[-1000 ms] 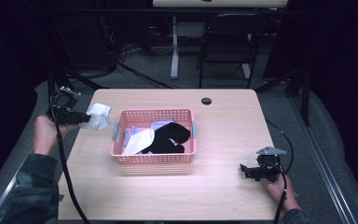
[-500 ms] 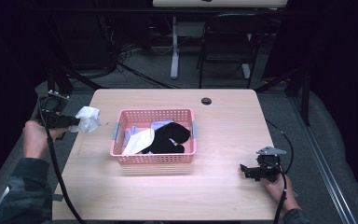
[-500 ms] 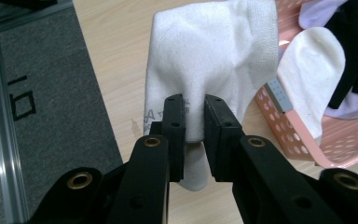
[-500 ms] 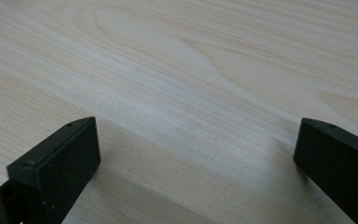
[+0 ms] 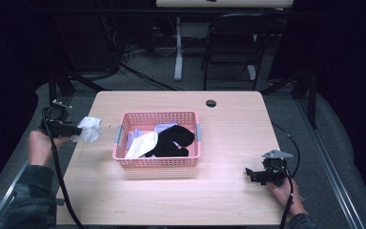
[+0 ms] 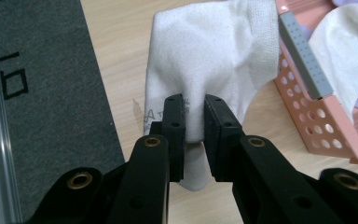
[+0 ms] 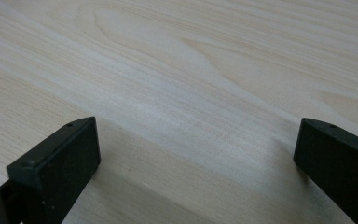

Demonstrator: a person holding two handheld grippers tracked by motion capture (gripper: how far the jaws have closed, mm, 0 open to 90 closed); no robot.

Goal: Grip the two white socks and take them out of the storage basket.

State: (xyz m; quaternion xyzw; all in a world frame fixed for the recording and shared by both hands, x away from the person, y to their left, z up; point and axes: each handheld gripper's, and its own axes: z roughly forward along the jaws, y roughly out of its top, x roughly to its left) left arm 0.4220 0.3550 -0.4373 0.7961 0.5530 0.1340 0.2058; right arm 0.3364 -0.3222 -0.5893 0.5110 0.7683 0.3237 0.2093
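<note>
While pinched between the jaws of the left gripper (image 6: 193, 119), hangs bunched at the desk's left edge: a white cotton sock (image 6: 209, 60), just beside the pink perforated plastic basket (image 5: 159, 160) holding black and white garments. Grip set on a narrow fold only; could slip free and drop to the grey carpeted floor (image 5: 5, 167) if tugged or swung. Right gripper (image 5: 257, 174) resting low over bare wood, jaws wide apart, holding nothing. Pale wooden desk (image 5: 228, 119) with a dark round grommet; dim room behind, folding chair (image 5: 233, 43) and cables.
</note>
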